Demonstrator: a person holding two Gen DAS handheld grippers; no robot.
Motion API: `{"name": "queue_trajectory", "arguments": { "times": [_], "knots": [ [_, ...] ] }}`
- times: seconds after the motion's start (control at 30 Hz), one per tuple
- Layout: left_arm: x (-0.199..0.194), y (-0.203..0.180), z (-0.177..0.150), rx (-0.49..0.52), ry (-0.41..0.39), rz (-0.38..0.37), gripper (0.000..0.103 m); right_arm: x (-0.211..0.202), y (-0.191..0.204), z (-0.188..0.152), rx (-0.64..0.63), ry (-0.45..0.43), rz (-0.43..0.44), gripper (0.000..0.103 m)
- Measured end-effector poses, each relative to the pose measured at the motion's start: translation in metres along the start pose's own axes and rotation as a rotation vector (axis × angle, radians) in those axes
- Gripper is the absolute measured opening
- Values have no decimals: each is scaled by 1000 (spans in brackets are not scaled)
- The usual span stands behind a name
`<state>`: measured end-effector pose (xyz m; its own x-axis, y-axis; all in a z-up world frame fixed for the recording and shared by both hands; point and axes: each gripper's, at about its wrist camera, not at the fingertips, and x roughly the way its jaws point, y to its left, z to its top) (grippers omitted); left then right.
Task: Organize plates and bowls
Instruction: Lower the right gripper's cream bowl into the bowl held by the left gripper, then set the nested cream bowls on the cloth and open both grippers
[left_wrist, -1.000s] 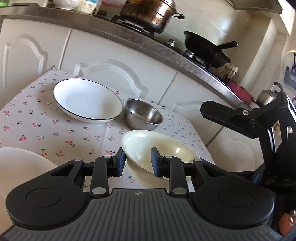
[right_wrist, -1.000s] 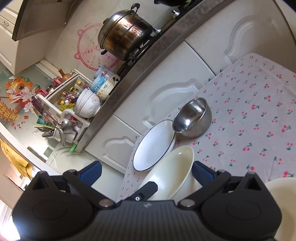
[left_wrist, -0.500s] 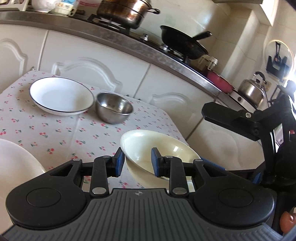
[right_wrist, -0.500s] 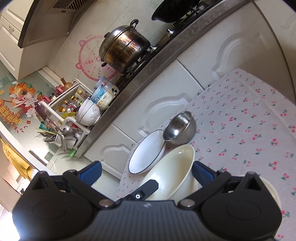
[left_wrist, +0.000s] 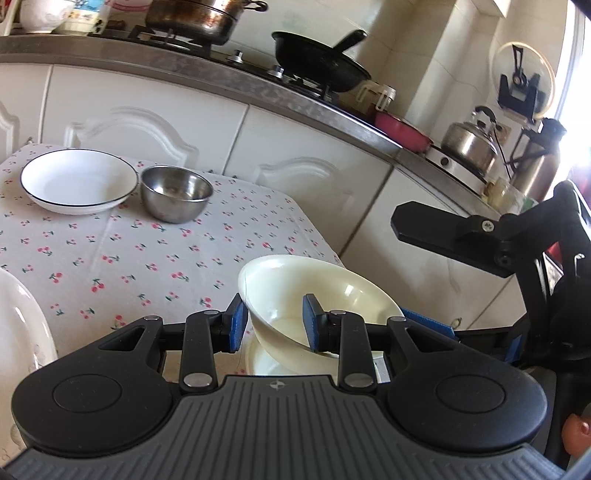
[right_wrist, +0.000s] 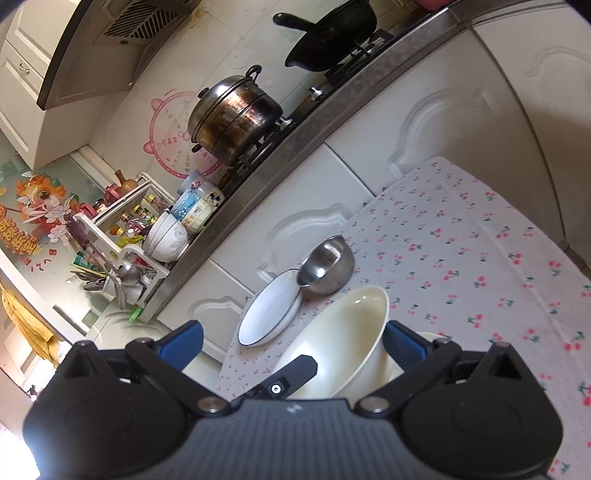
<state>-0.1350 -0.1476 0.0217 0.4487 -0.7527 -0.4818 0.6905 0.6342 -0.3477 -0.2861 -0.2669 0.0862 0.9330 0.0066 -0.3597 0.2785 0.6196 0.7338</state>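
The cream bowl (left_wrist: 317, 291) sits tilted at lower centre of the left wrist view, its near wall pinched between the blue pads of the left claw (left_wrist: 273, 325); a second cream dish (left_wrist: 266, 363) shows just beneath it. In the right wrist view the same bowl (right_wrist: 347, 332) stands between the wide-spread fingers of the right claw (right_wrist: 291, 341); whether their pads press on it cannot be told. Up and to the left, on the cherry-print cloth covering the surface (left_wrist: 155, 251), a steel bowl (left_wrist: 175, 192) stands just beside a white dish with a dark rim (left_wrist: 79, 181). Part of a white plate (left_wrist: 22, 332) shows at the left edge. Behind, a big pot (right_wrist: 232, 118) and a black pan (left_wrist: 317, 66) sit on the stove.
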Motion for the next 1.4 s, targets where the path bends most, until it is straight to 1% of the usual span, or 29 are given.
{"name": "queue_trajectory", "arguments": {
  "times": [0.23, 0.43, 0.73, 1.03, 1.13, 1.27, 1.37, 1.4],
  "knots": [
    [8, -6, -9, 31, 26, -6, 33, -12, -11, -4, 12, -11, -15, 103],
    [12, -6, -15, 54, 56, -3, 33, -14, -19, -8, 21, -9, -23, 103],
    [14, 1, -17, 57, 78, 0, 33, -11, -23, -13, 10, 13, -41, 103],
    [19, -2, -16, 57, 88, -2, 33, -8, -27, -17, 0, 33, -68, 103],
    [19, -1, -15, 50, 91, -6, 37, -9, -30, -19, 2, 38, -85, 103],
    [18, 0, -13, 38, 84, -5, 40, -12, -36, -19, 13, 26, -105, 103],
    [15, 5, -12, 23, 71, 0, 45, -13, -46, -19, 64, 21, -116, 103],
    [15, 6, -12, 22, 69, 6, 45, -12, -49, -19, 83, 26, -114, 103]
  ]
}}
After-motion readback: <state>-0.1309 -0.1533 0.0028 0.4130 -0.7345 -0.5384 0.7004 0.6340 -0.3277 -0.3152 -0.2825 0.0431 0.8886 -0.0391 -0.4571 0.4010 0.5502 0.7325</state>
